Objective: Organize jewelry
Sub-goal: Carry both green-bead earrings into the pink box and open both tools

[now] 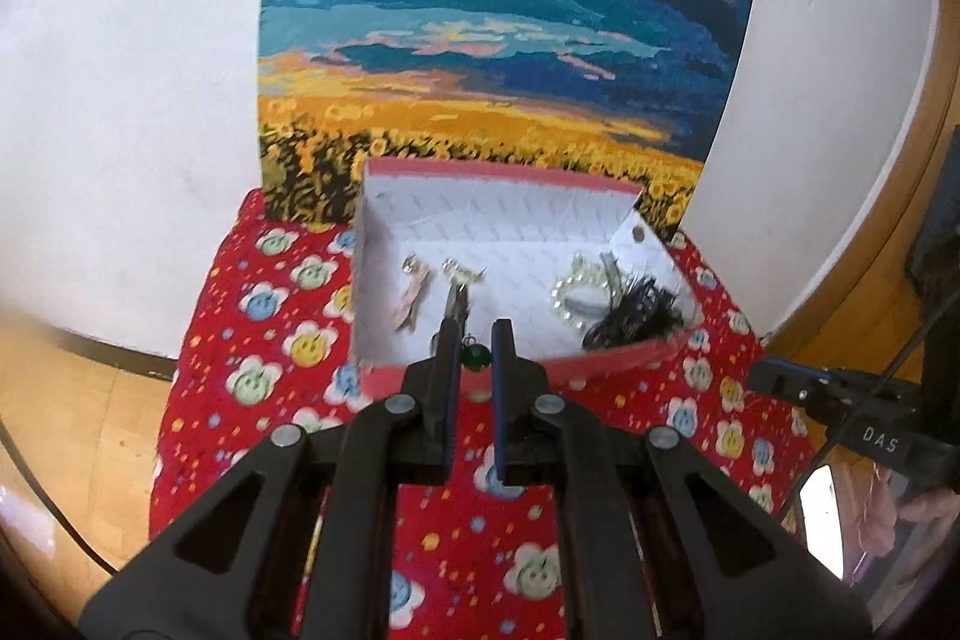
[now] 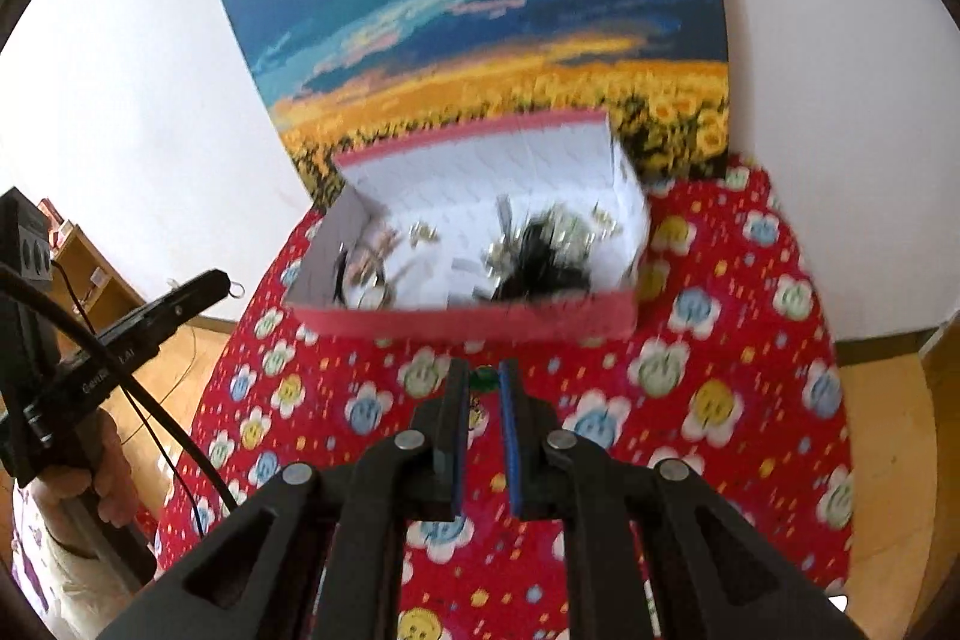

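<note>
A pink box (image 1: 606, 363) with a white inside stands on the red flowered cloth; it also shows in the right wrist view (image 2: 480, 325). Inside lie a pink clip (image 1: 413, 297), a pearl bracelet (image 1: 576, 287), a black tangle (image 1: 636, 313) and small silver pieces. My left gripper (image 1: 475, 331) is at the box's near wall with a gap between its fingers; a silver piece (image 1: 455, 295) hangs at its left fingertip and a green bead (image 1: 476, 357) sits in the gap. My right gripper (image 2: 485, 370) hovers in front of the box, a green bead (image 2: 483, 377) between its tips.
A sunflower painting (image 1: 498, 40) leans on the white wall behind the box. The red cloth (image 2: 720, 370) covers a small table with wood floor (image 1: 72, 400) around it. The right gripper shows at the left view's right edge (image 1: 780, 382); the left gripper shows at the right view's left (image 2: 180, 304).
</note>
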Demonstrator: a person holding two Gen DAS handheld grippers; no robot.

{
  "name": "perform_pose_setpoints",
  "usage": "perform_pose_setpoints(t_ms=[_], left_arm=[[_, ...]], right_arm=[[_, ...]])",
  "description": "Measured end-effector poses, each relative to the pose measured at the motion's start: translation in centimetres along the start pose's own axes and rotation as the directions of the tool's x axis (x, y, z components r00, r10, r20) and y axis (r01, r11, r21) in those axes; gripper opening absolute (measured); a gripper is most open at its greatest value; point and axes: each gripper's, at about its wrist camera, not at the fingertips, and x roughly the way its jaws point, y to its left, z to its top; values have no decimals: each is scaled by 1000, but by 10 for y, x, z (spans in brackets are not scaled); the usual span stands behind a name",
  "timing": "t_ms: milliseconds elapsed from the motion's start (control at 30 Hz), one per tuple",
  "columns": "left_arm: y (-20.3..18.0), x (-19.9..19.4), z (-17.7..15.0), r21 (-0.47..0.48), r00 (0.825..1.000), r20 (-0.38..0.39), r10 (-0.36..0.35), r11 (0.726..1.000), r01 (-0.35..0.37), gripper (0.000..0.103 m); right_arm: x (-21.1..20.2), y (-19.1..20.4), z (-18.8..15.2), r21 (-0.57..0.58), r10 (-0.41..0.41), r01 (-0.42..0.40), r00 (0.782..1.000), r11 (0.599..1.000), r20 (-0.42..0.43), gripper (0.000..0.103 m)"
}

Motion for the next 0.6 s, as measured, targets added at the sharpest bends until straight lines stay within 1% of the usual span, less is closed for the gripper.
perform_pose_setpoints(t_ms=[200,300,367,433,600], left_arm=[[-10,28,12,-10,999,-12,-35,999,34,1],[-16,43,14,4,1000,-12,-18,1000,18,1],[-19,53,15,20,1000,-21,-6,1000,7,1],[-21,65,17,28,999,-40,-11,1000,12,1],[-26,87,18,53,999,-46,-3,999,5,1]], right_arm=[[4,-6,33,-14,-30,30,999,999,33,11],[14,-12,48,-12,-54,54,998,998,41,11],[24,-17,57,-9,-79,80,996,997,36,11],[37,-23,64,1,-93,93,995,996,24,11],[69,-38,75,13,-129,129,992,992,-6,11]])
